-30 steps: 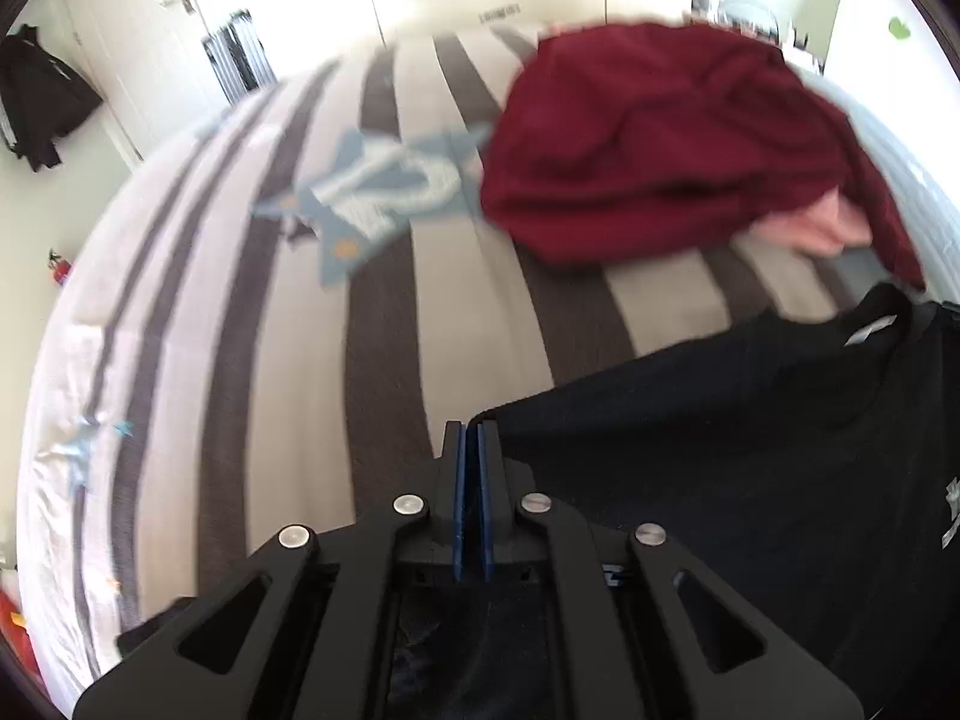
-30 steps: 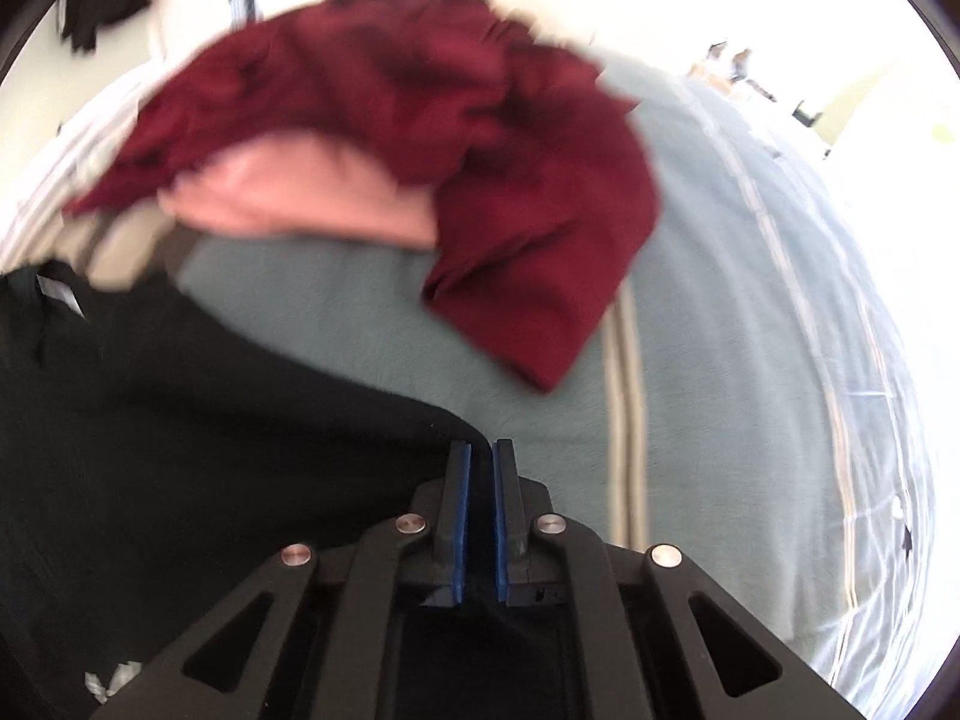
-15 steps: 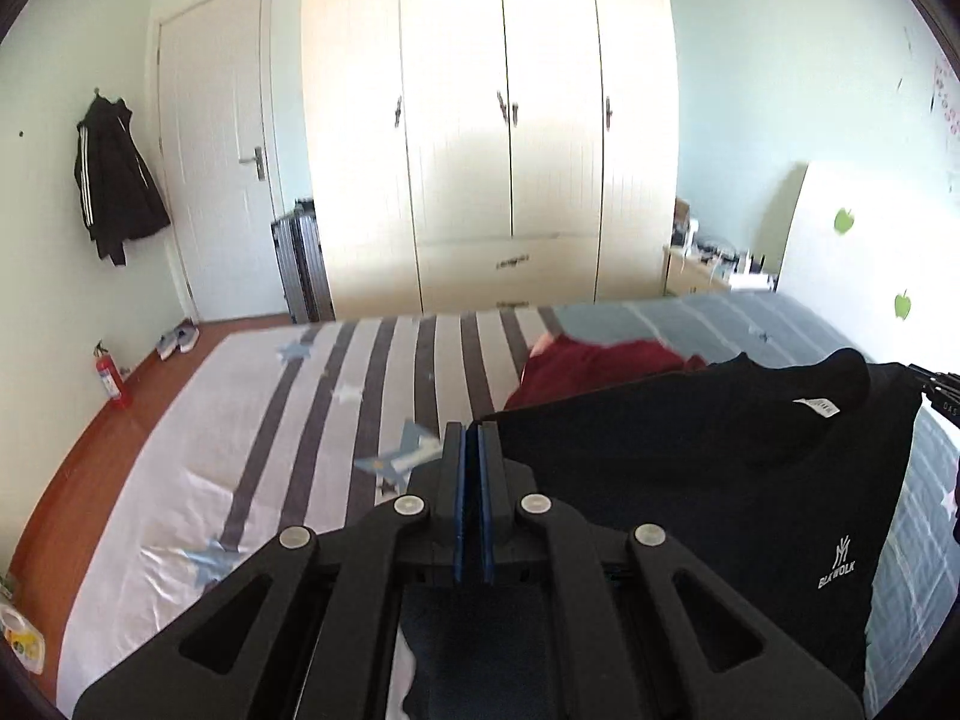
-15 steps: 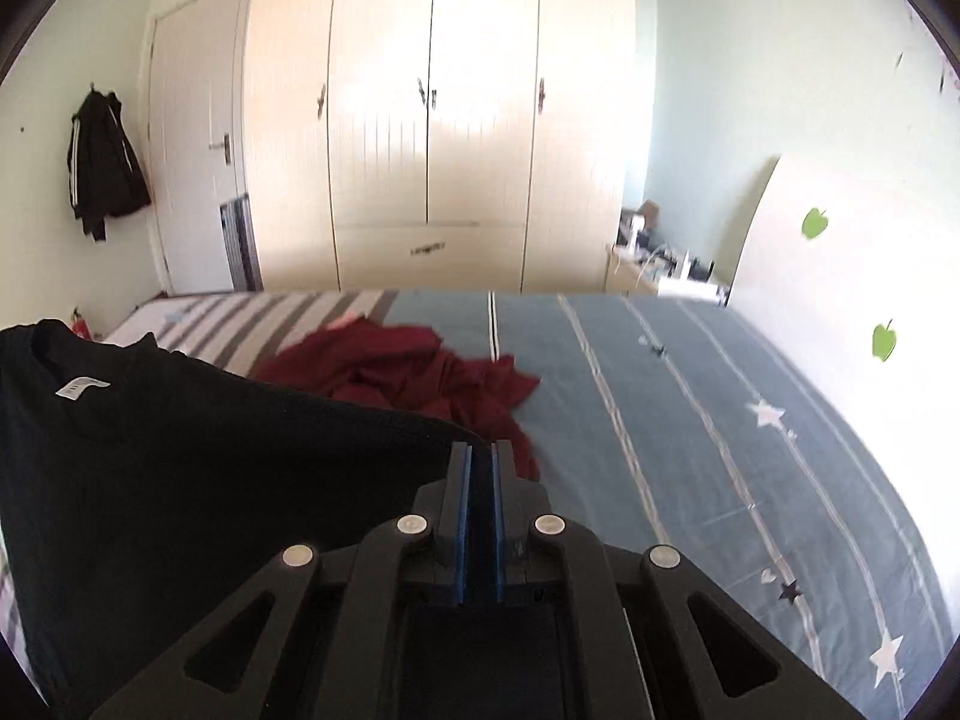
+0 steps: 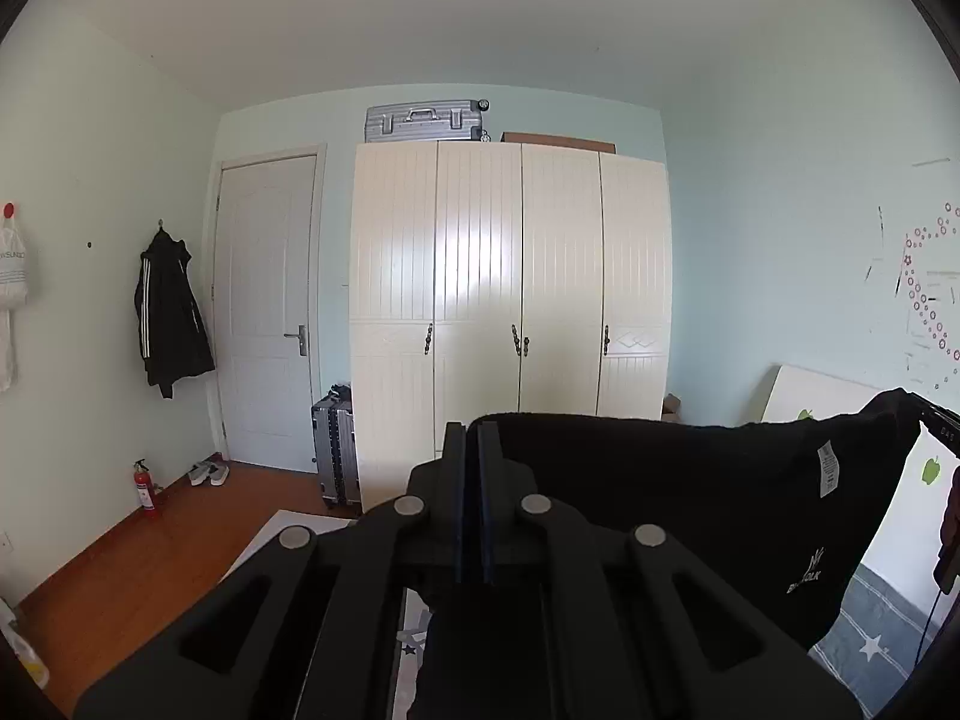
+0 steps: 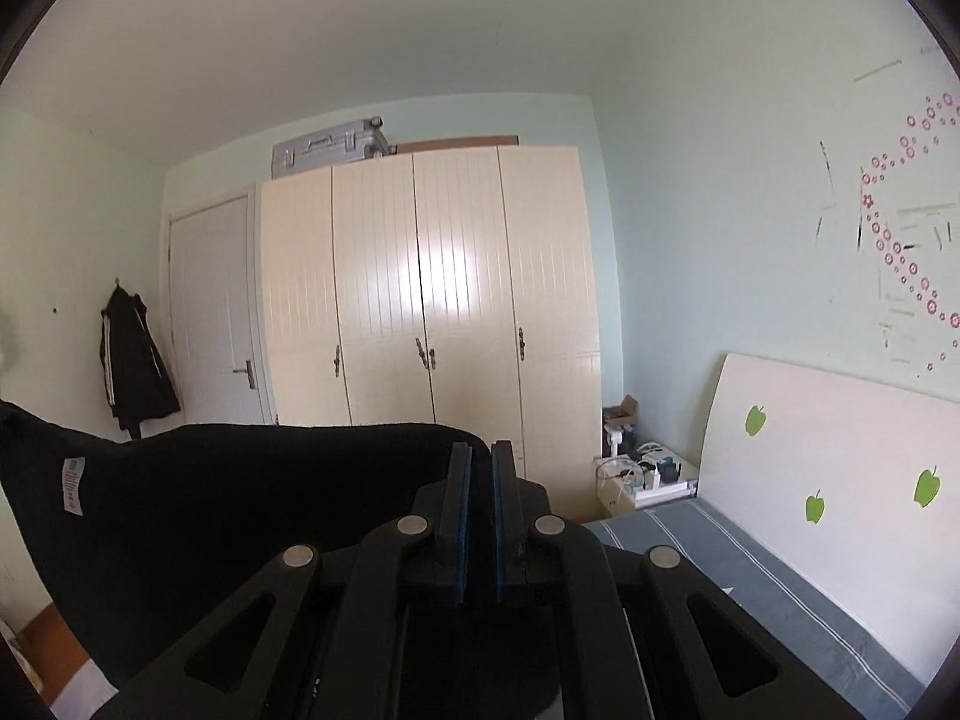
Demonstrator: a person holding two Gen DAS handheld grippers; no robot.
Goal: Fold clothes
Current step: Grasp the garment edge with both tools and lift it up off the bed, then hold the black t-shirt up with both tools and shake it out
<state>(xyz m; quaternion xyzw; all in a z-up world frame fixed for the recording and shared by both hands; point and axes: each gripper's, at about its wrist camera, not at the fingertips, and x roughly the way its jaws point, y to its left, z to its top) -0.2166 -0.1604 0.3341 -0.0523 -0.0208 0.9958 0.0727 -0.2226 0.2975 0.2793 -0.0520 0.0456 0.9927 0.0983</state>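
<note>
Two grippers share one garment: a black cotton-looking T-shirt with a small white logo and a white care label (image 5: 690, 516) hangs stretched in the air between them, high above the blue-grey star-print bedspread (image 6: 750, 576). The left gripper (image 5: 474, 504) has its blue-padded jaws pressed nearly together, pinching one top corner of the shirt, which spreads away from those jaws toward the other tool. The right gripper (image 6: 477, 516) shows a thin slit between its pads, yet the cloth runs into that slit, so it too appears clamped on the opposite corner.

Judging by the sag along the top edge between the two grips, the fabric is soft, light and limp, with no stiffness of its own; it will drape and swing wherever it is not held. It looks neither fragile nor heavy, though thin knit can slide out of a shallow pinch. The sensible holds are where they are now, on the two outer corners of one edge, deep enough between the pads that several layers are caught. Beyond the jaws stands a cream four-door wardrobe (image 5: 510, 300).
</note>
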